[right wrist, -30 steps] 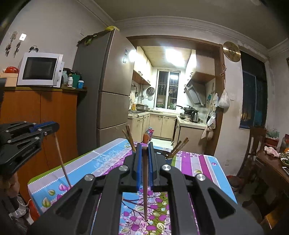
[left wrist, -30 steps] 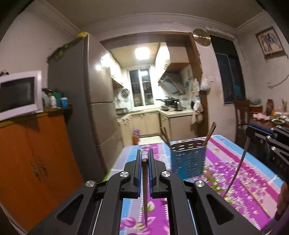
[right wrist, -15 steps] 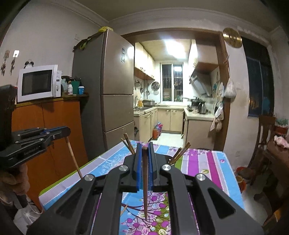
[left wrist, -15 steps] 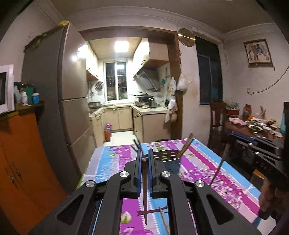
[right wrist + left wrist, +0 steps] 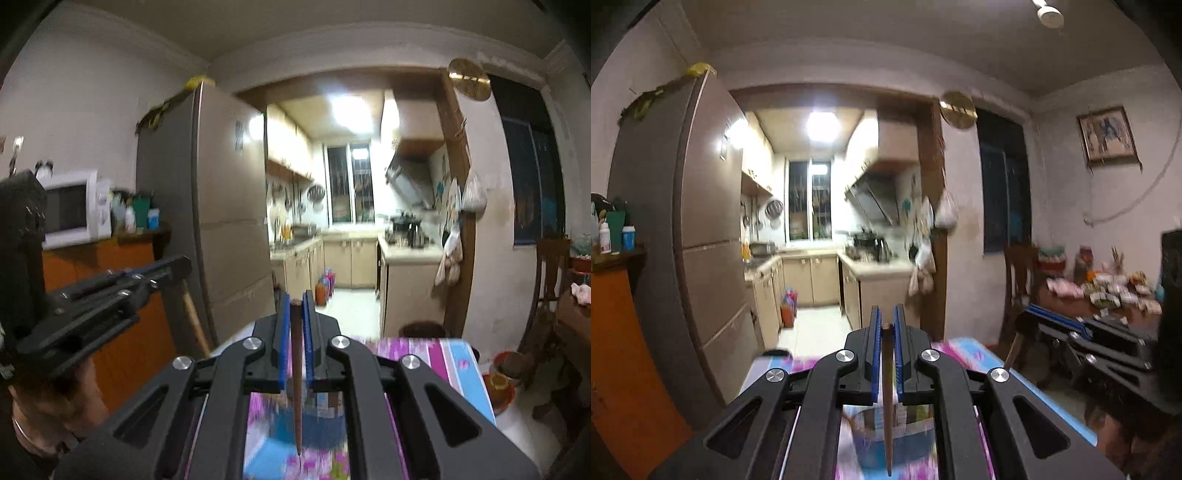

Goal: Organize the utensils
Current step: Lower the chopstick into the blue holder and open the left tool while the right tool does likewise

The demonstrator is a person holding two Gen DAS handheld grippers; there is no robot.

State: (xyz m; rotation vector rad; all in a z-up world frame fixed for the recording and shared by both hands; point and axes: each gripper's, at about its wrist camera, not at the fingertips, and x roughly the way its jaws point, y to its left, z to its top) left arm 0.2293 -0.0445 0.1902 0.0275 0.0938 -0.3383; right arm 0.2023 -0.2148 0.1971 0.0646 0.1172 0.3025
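Note:
My left gripper (image 5: 885, 325) is shut on a brown chopstick (image 5: 887, 398) that hangs down between its blue pads, tip over the blurred blue utensil basket (image 5: 892, 439) just below. My right gripper (image 5: 295, 306) is shut on another brown chopstick (image 5: 296, 376), its tip also above the blue basket (image 5: 306, 424). Each gripper shows in the other's view: the right one (image 5: 1027, 317) at right, the left one (image 5: 177, 264) at left, each with its chopstick hanging down.
The table with a floral purple and blue cloth (image 5: 458, 362) lies under both grippers. A tall fridge (image 5: 701, 236) and an orange cabinet (image 5: 613, 343) stand at left. A wooden chair (image 5: 550, 280) and a cluttered side table (image 5: 1108, 295) stand at right. The kitchen doorway is ahead.
Both grippers have moved forward and up over the basket, which now sits under the chopstick tips. The views tilted upward. Both chopsticks stay gripped.

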